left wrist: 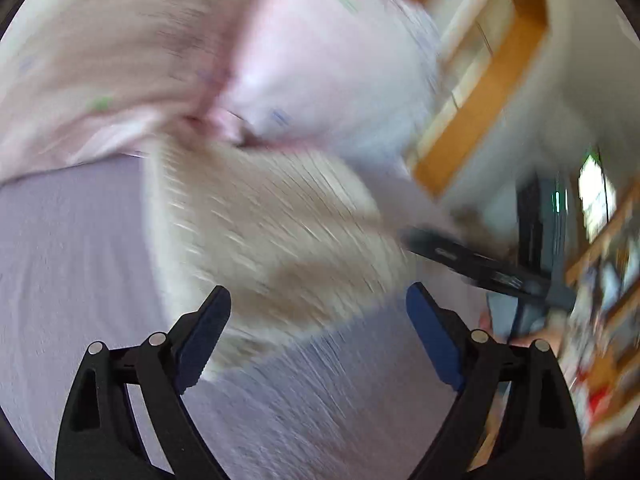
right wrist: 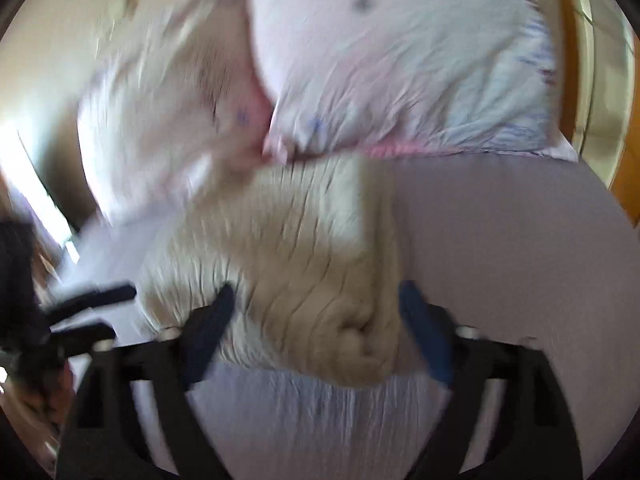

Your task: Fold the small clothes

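A small cream ribbed garment (left wrist: 272, 232) lies crumpled on the lilac bed sheet (left wrist: 72, 264). My left gripper (left wrist: 318, 300) is open, its jaws wide apart over the garment's near edge, holding nothing. In the right wrist view the same garment (right wrist: 288, 264) lies between the spread fingers of my right gripper (right wrist: 314, 296), which is open and close over its bunched near end. The left gripper (right wrist: 96, 304) shows at the left edge of that view; the right gripper (left wrist: 472, 260) shows at the right of the left wrist view. Both views are motion-blurred.
Two pale pink patterned pillows (left wrist: 328, 60) (right wrist: 400, 64) lie just behind the garment at the head of the bed. A wooden bed frame (left wrist: 480, 100) runs along the far right. Shelves with clutter (left wrist: 608, 280) stand beyond the bed.
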A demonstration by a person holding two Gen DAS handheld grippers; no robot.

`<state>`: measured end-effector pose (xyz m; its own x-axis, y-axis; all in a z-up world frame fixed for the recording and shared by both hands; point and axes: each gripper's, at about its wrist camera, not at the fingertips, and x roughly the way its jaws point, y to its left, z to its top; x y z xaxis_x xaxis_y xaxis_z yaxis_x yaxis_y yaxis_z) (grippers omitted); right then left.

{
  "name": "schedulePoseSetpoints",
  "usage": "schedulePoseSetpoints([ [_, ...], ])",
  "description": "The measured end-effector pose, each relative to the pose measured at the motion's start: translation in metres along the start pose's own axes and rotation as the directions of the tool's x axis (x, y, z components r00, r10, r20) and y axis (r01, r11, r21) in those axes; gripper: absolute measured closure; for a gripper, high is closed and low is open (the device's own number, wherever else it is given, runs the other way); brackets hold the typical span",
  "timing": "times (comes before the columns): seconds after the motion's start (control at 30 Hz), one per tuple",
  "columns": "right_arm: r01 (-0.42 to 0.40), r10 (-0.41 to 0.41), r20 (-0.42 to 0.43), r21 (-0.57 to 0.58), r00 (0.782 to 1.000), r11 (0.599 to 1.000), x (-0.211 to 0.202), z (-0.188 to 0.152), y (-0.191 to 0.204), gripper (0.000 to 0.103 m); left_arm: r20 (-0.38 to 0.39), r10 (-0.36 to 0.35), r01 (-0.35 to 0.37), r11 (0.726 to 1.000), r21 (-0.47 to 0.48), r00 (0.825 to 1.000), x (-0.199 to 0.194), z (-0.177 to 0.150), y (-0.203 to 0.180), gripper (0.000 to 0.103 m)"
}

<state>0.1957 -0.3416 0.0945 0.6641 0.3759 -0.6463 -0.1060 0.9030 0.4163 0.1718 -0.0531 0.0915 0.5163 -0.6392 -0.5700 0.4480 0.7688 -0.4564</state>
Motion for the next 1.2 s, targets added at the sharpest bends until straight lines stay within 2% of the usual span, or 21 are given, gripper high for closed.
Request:
schedulePoseSetpoints([
  [0.07, -0.038, 0.046, -0.061, 0.118, 0.997, 0.992, 0.019, 0.012, -0.02, 0.005, -0.003, 0.038, -0.038, 0.991, -0.125, 0.999, -0.001, 0.01, 0.03, 0.011],
  [0.17, -0.077, 0.124, -0.169, 0.26, 0.978, 0.962, 0.063, 0.02, -0.043, 0.011, -0.095, 0.019, -0.044, 0.961, -0.274, 0.995, 0.026, 0.015, 0.065, 0.011],
  [0.23, -0.079, 0.146, -0.208, 0.299, 0.967, 0.951, 0.08, 0.02, -0.05, 0.025, -0.139, 0.012, -0.056, 0.948, -0.312, 0.99, 0.042, 0.013, 0.075, 0.011],
  [0.33, -0.103, 0.163, -0.195, 0.289, 0.967, 0.952, 0.087, 0.026, -0.051, 0.029, -0.119, 0.006, -0.042, 0.951, -0.307, 0.993, 0.055, 0.015, 0.077, 0.01],
  [0.37, -0.131, 0.194, -0.2, 0.294, 0.96, 0.947, 0.093, 0.025, -0.052, 0.035, -0.13, -0.006, -0.034, 0.951, -0.307, 0.992, 0.06, 0.017, 0.076, 0.01],
  [0.4, -0.154, 0.219, -0.2, 0.299, 0.955, 0.942, 0.099, 0.022, -0.054, 0.047, -0.111, -0.018, -0.018, 0.95, -0.311, 0.994, 0.06, 0.019, 0.075, 0.01],
  [0.43, -0.173, 0.232, -0.183, 0.291, 0.955, 0.941, 0.1, 0.02, -0.054, 0.066, -0.104, -0.04, 0.004, 0.945, -0.326, 0.994, 0.064, 0.021, 0.077, 0.01],
  [0.47, -0.228, 0.293, -0.169, 0.325, 0.941, 0.918, 0.103, 0.016, -0.056, 0.07, -0.08, -0.057, 0.025, 0.937, -0.347, 0.995, 0.067, 0.022, 0.079, 0.018],
  [0.5, -0.235, 0.3, -0.161, 0.332, 0.94, 0.913, 0.102, 0.015, -0.056, 0.072, -0.071, -0.041, 0.013, 0.933, -0.359, 0.997, 0.069, 0.023, 0.082, 0.041],
  [0.57, -0.253, 0.302, -0.131, 0.297, 0.944, 0.921, 0.092, 0.017, -0.045, 0.074, -0.063, -0.045, 0.018, 0.927, -0.374, 0.997, 0.063, 0.022, 0.089, 0.06],
  [0.63, -0.327, 0.361, -0.097, 0.259, 0.927, 0.909, 0.083, 0.025, -0.026, 0.076, -0.058, -0.063, 0.039, 0.94, -0.34, 0.996, 0.052, 0.026, 0.096, 0.065],
  [0.67, -0.378, 0.406, -0.088, 0.23, 0.91, 0.897, 0.08, 0.029, -0.01, 0.076, -0.055, -0.04, 0.023, 0.959, -0.283, 0.998, 0.037, 0.027, 0.092, 0.066],
  [0.73, -0.419, 0.435, -0.094, 0.154, 0.895, 0.895, 0.078, 0.031, 0.02, 0.077, -0.023, 0.019, -0.023, 0.98, -0.199, 1.0, 0.006, 0.027, 0.09, 0.066],
  [0.83, -0.426, 0.436, -0.153, 0.094, 0.887, 0.9, 0.099, 0.024, 0.054, 0.076, 0.015, 0.098, -0.094, 0.982, -0.163, 0.995, -0.04, 0.025, 0.102, 0.062],
  [0.9, -0.341, 0.35, -0.249, 0.083, 0.903, 0.937, 0.131, 0.011, 0.068, 0.072, -0.02, 0.231, -0.231, 0.96, -0.159, 0.973, -0.049, 0.023, 0.12, 0.053],
  [0.93, -0.276, 0.282, -0.284, 0.061, 0.916, 0.959, 0.14, 0.005, 0.072, 0.069, -0.044, 0.291, -0.295, 0.944, -0.15, 0.956, -0.047, 0.021, 0.126, 0.053],
  [0.97, -0.237, 0.237, -0.259, 0.035, 0.936, 0.971, 0.136, 0.003, 0.074, 0.06, -0.081, 0.361, -0.37, 0.919, -0.137, 0.929, -0.047, 0.018, 0.132, 0.053],
  [1.03, -0.201, 0.196, -0.173, -0.01, 0.965, 0.98, 0.11, 0.007, 0.078, 0.057, -0.023, 0.348, -0.348, 0.928, -0.133, 0.937, -0.07, 0.013, 0.128, 0.053],
  [1.07, -0.193, 0.189, -0.085, -0.041, 0.978, 0.98, 0.085, 0.011, 0.08, 0.056, 0.01, 0.339, -0.335, 0.934, -0.122, 0.941, -0.08, 0.012, 0.121, 0.053],
  [1.13, -0.288, 0.287, -0.033, -0.056, 0.957, 0.956, 0.061, 0.016, 0.087, 0.047, 0.085, 0.289, -0.281, 0.955, -0.089, 0.954, -0.101, 0.009, 0.103, 0.048],
  [1.2, -0.415, 0.41, -0.104, -0.034, 0.906, 0.909, 0.061, 0.019, 0.098, 0.031, 0.119, 0.191, -0.19, 0.982, -0.022, 0.974, -0.103, 0.004, 0.074, 0.038],
])
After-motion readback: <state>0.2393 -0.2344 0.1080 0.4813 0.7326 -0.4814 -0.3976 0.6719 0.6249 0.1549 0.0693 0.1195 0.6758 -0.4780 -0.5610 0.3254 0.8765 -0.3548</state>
